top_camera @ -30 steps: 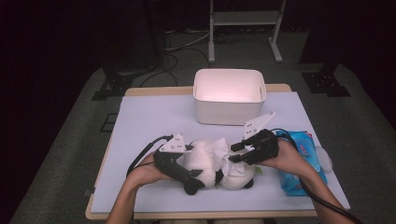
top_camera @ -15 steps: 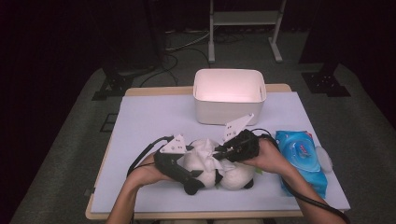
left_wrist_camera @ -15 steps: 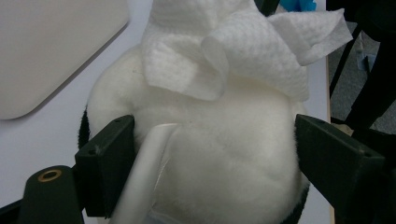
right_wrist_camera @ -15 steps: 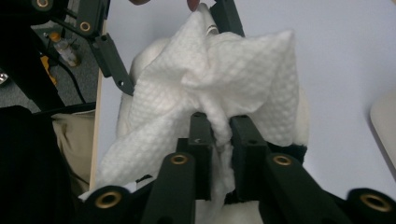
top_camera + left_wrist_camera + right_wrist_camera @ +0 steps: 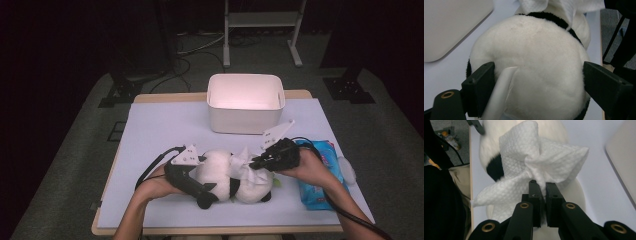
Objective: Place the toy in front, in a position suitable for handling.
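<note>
Since a second ago, the right tongs (image 5: 256,163) have come in from beside the blue wipes pack (image 5: 320,175) and have just been closing, now clamped on a white wipe (image 5: 534,167) atop the plush panda (image 5: 231,176). Left tongs (image 5: 537,82) stand wide, pressed against the panda's body. It lies near the tabletop's (image 5: 160,130) front edge, before the white bin (image 5: 245,104).
</note>
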